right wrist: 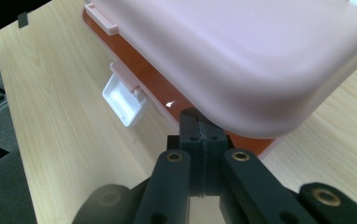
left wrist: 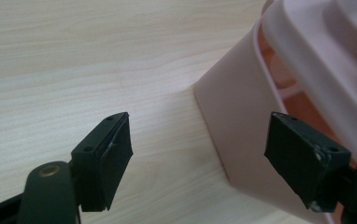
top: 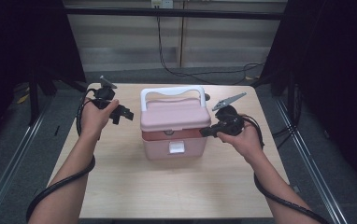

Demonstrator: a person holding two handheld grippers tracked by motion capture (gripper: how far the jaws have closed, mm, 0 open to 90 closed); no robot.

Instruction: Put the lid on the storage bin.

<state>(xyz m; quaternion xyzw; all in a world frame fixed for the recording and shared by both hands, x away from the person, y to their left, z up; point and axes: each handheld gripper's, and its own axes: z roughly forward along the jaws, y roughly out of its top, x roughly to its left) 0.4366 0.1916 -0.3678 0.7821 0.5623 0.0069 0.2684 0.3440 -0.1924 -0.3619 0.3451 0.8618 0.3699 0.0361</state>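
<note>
A pink box (top: 174,140) with a white handle (top: 172,91) stands in the middle of the wooden table (top: 120,186). Its lid (top: 174,114) sits slightly raised, so an orange band shows beneath it, and a white latch (top: 176,147) hangs loose on the front. My left gripper (top: 120,114) hovers open just left of the box. In the left gripper view, that gripper (left wrist: 200,158) has nothing between its pads, and the box's corner (left wrist: 237,121) lies behind them. My right gripper (top: 207,131) is shut at the box's right side. Its tips (right wrist: 200,128) are tucked under the lid's rim (right wrist: 242,51), near the latch (right wrist: 125,100).
The table's left and right edges lie a short way beyond each hand. Black frame posts (top: 34,93) stand at both sides, and cables (top: 176,70) run over the floor behind the table. Bare tabletop stretches in front of the box.
</note>
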